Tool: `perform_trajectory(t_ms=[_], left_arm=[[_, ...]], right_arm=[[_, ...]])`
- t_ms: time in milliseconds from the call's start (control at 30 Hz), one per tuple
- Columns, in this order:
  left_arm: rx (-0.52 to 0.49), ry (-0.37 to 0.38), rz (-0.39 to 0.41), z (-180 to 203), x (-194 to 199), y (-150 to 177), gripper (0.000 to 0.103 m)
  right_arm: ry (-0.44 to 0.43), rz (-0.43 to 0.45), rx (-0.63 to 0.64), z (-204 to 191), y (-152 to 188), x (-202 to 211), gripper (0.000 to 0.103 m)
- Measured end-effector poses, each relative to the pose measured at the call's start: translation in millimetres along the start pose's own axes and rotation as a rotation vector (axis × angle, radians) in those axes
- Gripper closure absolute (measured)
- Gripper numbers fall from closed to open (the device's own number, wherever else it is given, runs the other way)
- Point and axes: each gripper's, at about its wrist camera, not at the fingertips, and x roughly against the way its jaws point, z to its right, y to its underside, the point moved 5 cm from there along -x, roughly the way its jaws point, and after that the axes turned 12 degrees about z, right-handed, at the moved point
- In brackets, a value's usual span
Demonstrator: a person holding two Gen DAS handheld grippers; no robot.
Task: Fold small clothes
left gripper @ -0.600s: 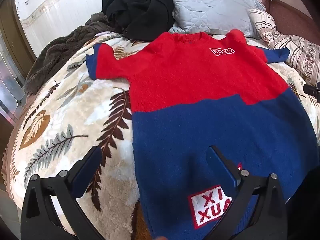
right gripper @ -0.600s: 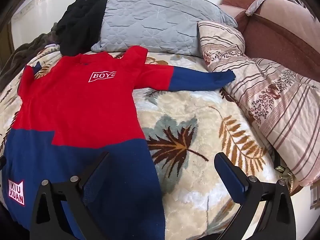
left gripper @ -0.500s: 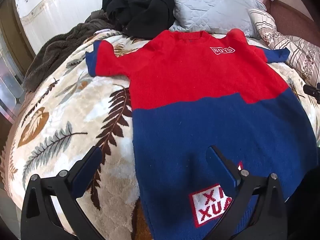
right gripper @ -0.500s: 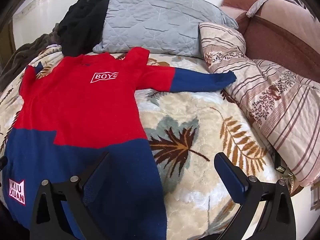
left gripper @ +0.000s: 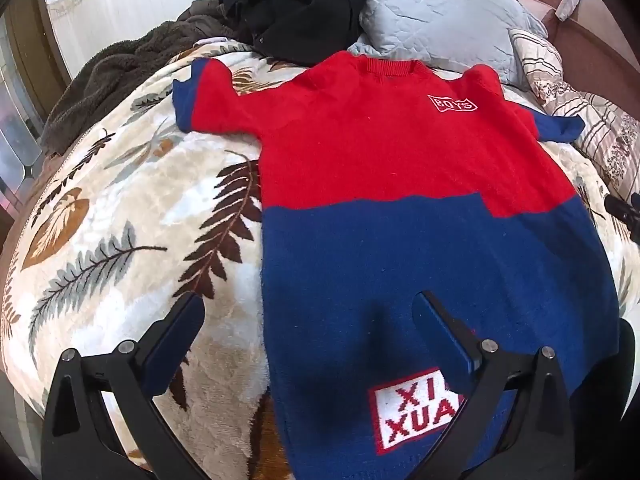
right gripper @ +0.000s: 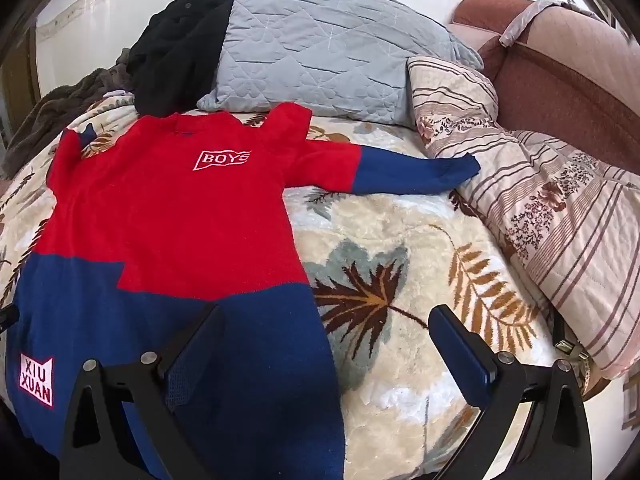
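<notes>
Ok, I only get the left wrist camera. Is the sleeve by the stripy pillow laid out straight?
Observer: Yes, that sleeve lies straight, its blue cuff reaching the stripy quilt.
Operator: What does the white patch say?
Observer: The patch reads XIU XUAN.
Operator: And the right gripper?
Observer: The right gripper is open, empty, straddling the sweater's side edge.

Sweater (right gripper: pixel 168 216) reads "BOYS" and "XIU XUAN".
</notes>
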Motion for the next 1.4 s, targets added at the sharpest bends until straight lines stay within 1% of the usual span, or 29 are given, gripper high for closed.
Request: perform_trajectory(t_ms=[200, 333, 433, 600, 633, 700, 767, 800, 867, 933, 1067, 1167, 1400], left_arm=[[0.001, 0.004, -0.007, 2.3, -0.5, 0.1, 0.000], [0.005, 0.007, -0.015, 3.6, -1.8, -0.5, 0.000], [0.002, 0.004, -0.017, 4.2, -2.8, -0.3, 0.000], [0.001, 0.004, -0.019, 5.4, -3.3, -0.5, 0.000], [0.001, 0.003, -0.019, 5.9, -3.9, -1.0, 0.000], [0.003, 0.004, -0.022, 6.5, -5.1, -1.2, 0.000], [0.009, 0.007, -0.026, 6.9, -6.5, -1.4, 0.000], [0.010, 0.008, -0.027, 6.9, -6.9, -1.4, 0.000], [0.009, 0.007, -0.027, 6.7, -7.4, -1.1, 0.000], [0.009, 0.008, -0.027, 6.7, -7.4, -1.1, 0.000], [0.009, 0.001, -0.018, 4.6, -7.2, -1.8, 0.000], [0.029, 0.005, -0.013, -1.2, -6.9, -2.0, 0.000], [0.060, 0.000, -0.027, -11.3, -10.0, -0.5, 0.000]], right_arm=[[-0.016, 0.013, 0.019, -0.8, 3.1, 0.5, 0.002], [0.001, 0.027, 0.015, 3.0, 2.4, 1.4, 0.002], [0.025, 0.018, 0.002, 7.9, 4.0, 0.0, 0.001], [0.023, 0.036, -0.004, 10.0, 2.7, 4.2, 0.001], [0.020, 0.023, 0.002, 8.7, 3.1, 3.7, 0.001], [-0.025, 0.007, 0.011, 3.7, 4.2, 2.7, 0.001], [-0.065, -0.032, 0.025, -4.5, 8.1, 0.5, 0.002], [-0.074, -0.034, 0.029, -7.2, 8.8, 0.5, 0.003], [-0.057, -0.010, 0.033, -9.9, 8.7, 3.2, 0.003], [-0.070, -0.008, 0.023, -11.9, 6.5, 4.5, 0.003], [-0.064, -0.006, 0.029, -13.3, 2.2, 5.5, 0.003], [-0.048, -0.005, 0.050, -14.5, 0.9, 5.7, 0.003], [-0.017, -0.020, 0.049, -9.8, 0.1, 4.3, 0.003]])
